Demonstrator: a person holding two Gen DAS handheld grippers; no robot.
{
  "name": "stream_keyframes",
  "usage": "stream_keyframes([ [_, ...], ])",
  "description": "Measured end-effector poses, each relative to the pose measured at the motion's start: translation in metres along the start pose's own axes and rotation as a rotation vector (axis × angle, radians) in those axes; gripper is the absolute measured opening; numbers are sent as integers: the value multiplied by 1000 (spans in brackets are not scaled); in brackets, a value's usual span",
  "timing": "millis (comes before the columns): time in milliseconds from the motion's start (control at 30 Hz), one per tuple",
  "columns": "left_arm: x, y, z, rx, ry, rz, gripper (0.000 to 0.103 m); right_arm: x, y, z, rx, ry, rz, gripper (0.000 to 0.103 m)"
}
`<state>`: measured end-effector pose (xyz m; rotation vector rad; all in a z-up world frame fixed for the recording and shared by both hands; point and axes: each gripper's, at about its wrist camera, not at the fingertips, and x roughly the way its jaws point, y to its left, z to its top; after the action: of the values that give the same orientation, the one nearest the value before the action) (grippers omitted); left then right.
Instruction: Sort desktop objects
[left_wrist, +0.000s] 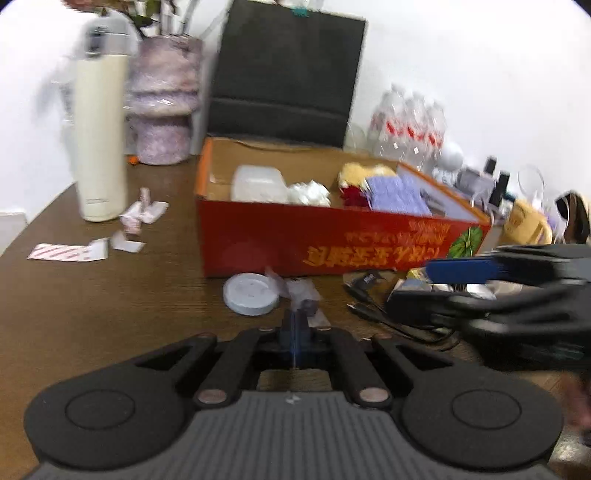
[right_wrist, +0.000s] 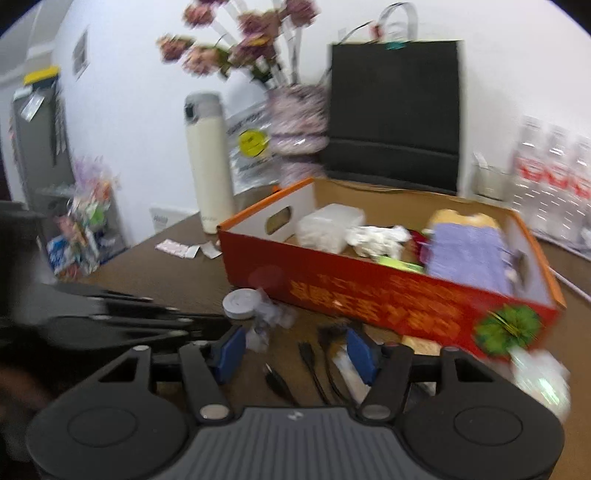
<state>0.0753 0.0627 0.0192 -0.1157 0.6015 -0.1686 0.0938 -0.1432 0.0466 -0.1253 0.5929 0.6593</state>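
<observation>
A cluttered brown wooden table, with an open red cardboard box at its middle already holding a clear plastic container, crumpled white paper, a yellow soft item and a folded purple cloth. The left gripper hovers low over the tabletop with its blue pads pressed together and nothing visibly between them; just ahead of it lie a white round lid and a scrap of clear wrapper, both in front of the box's red wall. The right gripper is spread wide and empty above a tangle of black cables and a pale packet near the box. A tall cream thermos stands at the table's left, beside a pink-wrapped flower vase; torn red-and-white wrappers are scattered near its base. A black paper bag rises behind the box, and a shrink-wrapped pack of water bottles stands against the white wall. Both views are motion-blurred.
</observation>
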Motion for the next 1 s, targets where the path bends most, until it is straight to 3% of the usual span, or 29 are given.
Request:
stream_keyframes([
  [67, -6, 14, 0, -59, 3, 9, 2, 23, 3, 8, -17, 16, 20, 51],
  [167, -2, 28, 0, -83, 32, 44, 3, 52, 5, 15, -8, 49, 39, 31],
  [300, 0, 46, 1, -102, 22, 91, 4, 67, 12, 15, 43, 102, 58, 29],
  [367, 3, 53, 1, -125, 27, 88, 4, 76, 22, 9, 7, 123, 23, 28],
  [400, 4, 54, 1, -124, 28, 88, 4, 76, 26, 6, -17, 108, 4, 16],
  [433, 4, 53, 1, -119, 26, 85, 4, 76, 31, 4, -39, 98, -20, 14],
  [600, 5, 38, 14, -48, 5, 39, 12, 54, 25, 1, 2, 39, -27, 13],
  [700, 19, 26, 27, -31, 16, -12, 31, 26, 8, 3, 78, -44, -45, 13],
  [767, 30, 11, 34, 2, 25, -8, 38, 11, -5, 2, 108, -76, -56, 13],
  [800, 36, 2, 35, 32, 20, -2, 48, 3, -11, 0, 119, -92, -55, 13],
  [833, 42, -7, 35, 72, 9, 23, 51, -2, -15, 0, 125, -104, -55, 14],
  [933, 59, -37, 28, 274, 16, 146, 49, -17, -25, -5, 146, -134, -53, 14],
  [1000, 66, -40, 24, 260, 50, 149, 44, -24, -29, -9, 147, -158, -38, 14],
])
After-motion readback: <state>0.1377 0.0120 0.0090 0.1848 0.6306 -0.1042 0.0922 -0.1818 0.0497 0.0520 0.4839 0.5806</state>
